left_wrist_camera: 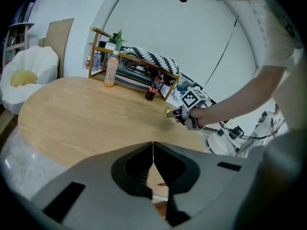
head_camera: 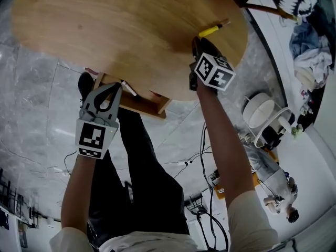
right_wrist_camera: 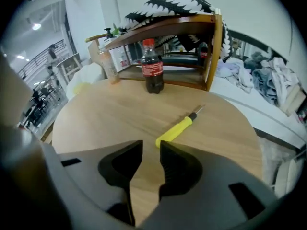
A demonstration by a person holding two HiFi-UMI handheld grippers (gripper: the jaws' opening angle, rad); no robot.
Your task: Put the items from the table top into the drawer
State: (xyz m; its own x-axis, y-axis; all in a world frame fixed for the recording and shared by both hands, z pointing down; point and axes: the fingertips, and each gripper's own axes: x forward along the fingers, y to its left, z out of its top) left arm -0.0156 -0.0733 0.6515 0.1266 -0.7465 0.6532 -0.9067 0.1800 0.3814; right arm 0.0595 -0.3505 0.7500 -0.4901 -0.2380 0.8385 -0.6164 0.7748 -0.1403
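Observation:
A yellow-handled screwdriver (head_camera: 212, 30) (right_wrist_camera: 175, 130) lies on the round wooden table (head_camera: 105, 25) near its right edge. My right gripper (head_camera: 198, 40) (right_wrist_camera: 151, 147) is open just short of the handle end, with nothing between its jaws. It also shows in the left gripper view as the right gripper (left_wrist_camera: 184, 115) beside the screwdriver (left_wrist_camera: 168, 113). My left gripper (head_camera: 116, 86) (left_wrist_camera: 153, 147) is shut and empty. It hangs over the open wooden drawer (head_camera: 143, 104) under the table's near edge. A small white item (head_camera: 129, 90) lies in the drawer.
A cola bottle (right_wrist_camera: 153, 66) (left_wrist_camera: 152, 90) and an orange drink bottle (left_wrist_camera: 111, 70) stand at the table's far side, in front of a wooden shelf (right_wrist_camera: 192, 32). A white round appliance (head_camera: 260, 112) and cables lie on the floor to the right. My legs (head_camera: 142, 177) stand below the drawer.

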